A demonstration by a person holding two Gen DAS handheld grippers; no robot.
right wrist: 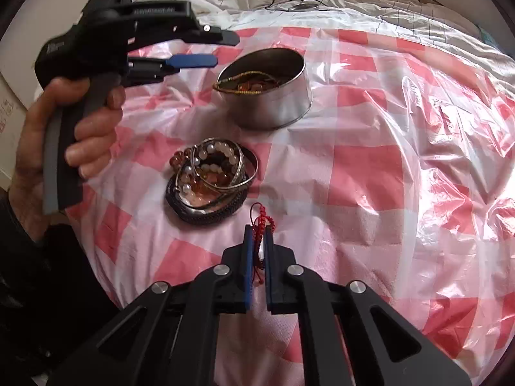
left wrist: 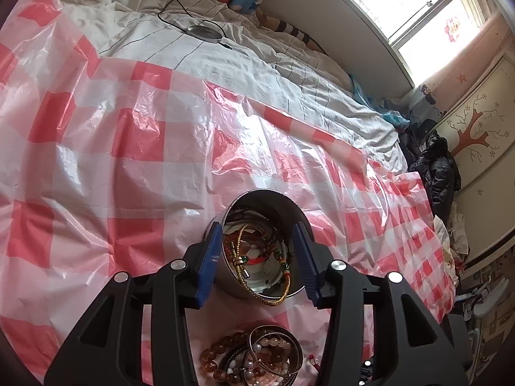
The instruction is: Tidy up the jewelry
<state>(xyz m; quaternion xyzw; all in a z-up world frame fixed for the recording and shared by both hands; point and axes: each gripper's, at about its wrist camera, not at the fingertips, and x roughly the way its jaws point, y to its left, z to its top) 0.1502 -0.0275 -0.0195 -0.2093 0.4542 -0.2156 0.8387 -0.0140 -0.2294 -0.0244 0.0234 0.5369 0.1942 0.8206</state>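
Your left tongs (right wrist: 222, 50) hang half open with nothing between the pads, up above and just left of the metal tin (right wrist: 270, 93); seen from their own camera the tin (left wrist: 260, 251) sits between the blue fingers without either one touching it, so judge that as framing, not a grip. Just right of and below those tongs, and ahead and left of your right ones, lies the pile of bracelets (right wrist: 212, 177) on the checked plastic sheet (right wrist: 370, 173) covering the bed: bead strings, silver bangles and a dark braided band, tangled together. A gold braided bracelet (left wrist: 273, 296) droops over the near rim of the tin, so it is likely to slip out if you knock the wall. Your right tongs (right wrist: 258, 231) are closed narrow on a red cord bracelet (right wrist: 261, 222), whose knotted end stands up just past the tips. To do this step well, lift the cord clear of the sheet before you travel, carry it over the pile rather than through it, and release only once the tips are above the tin's mouth. Keep the left tongs out of that path, or use them to steady the tin's wall.
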